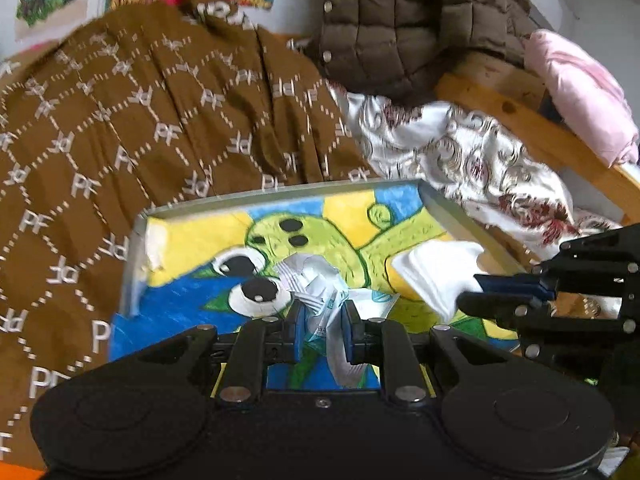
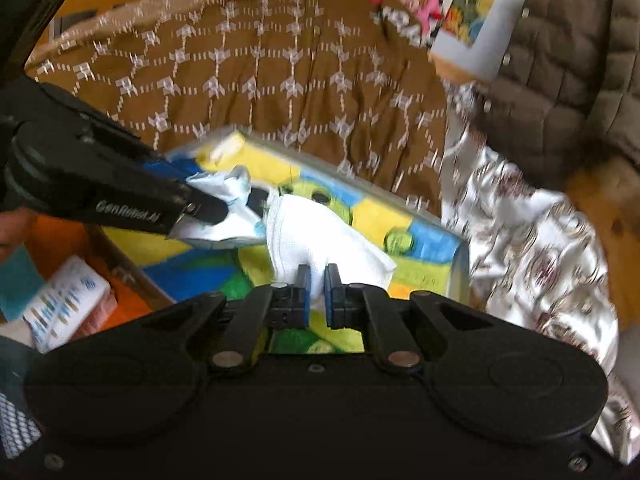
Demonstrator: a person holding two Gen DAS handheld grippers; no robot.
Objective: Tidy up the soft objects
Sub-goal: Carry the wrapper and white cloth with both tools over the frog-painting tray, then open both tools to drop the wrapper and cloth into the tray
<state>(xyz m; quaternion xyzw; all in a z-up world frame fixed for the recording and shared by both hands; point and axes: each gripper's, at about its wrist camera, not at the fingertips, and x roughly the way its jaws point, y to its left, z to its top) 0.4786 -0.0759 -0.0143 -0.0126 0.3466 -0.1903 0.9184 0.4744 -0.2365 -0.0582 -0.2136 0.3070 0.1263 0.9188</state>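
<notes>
The left claw [image 1: 322, 330] is clenched on a crumpled plastic wrapper [image 1: 316, 284], low at the centre of the frame. The right claw [image 2: 316, 290] grasps a white cloth [image 2: 316, 232], both above the colourful drawing [image 1: 192, 240].

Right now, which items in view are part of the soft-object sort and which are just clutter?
In play:
- crinkled white plastic wrapper, pinched by the left gripper
- folded white cloth, pinched by the right gripper
- framed cartoon painting under both

Lying about:
- brown patterned blanket
- quilted brown jacket
- floral satin sheet
- pink bundle
</notes>
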